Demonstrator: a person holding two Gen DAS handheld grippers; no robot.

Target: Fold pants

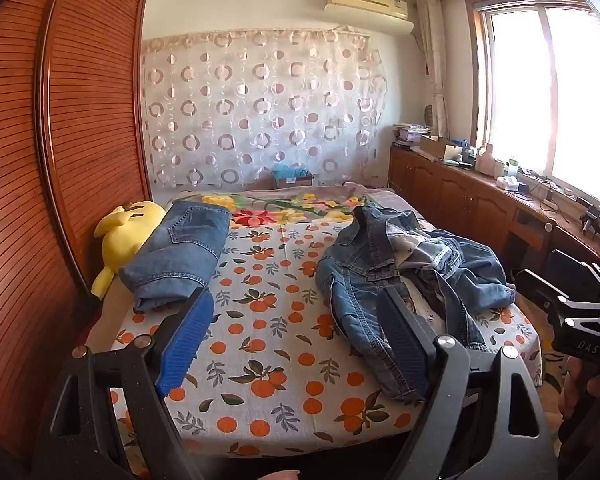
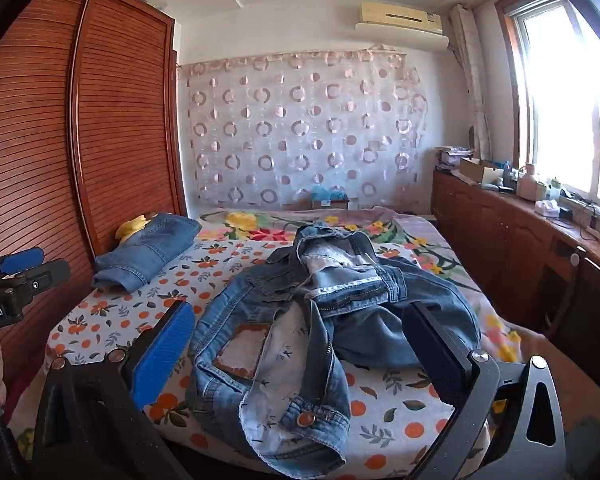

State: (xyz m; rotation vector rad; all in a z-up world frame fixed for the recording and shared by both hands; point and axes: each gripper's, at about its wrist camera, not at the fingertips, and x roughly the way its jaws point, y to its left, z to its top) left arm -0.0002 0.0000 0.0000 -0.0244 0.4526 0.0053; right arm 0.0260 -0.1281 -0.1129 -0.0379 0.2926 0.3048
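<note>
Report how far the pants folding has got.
Done: one folded pair of jeans lies by the yellow plush toy on the bed. In hand: nothing; the left gripper and right gripper are both open above the bed. Left: the crumpled denim pile is unfolded.

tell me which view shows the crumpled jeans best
The right wrist view: the crumpled jeans lie spread out in mid-frame, button and leather patch visible. The left wrist view shows them off to the right, partly behind a finger.
</note>
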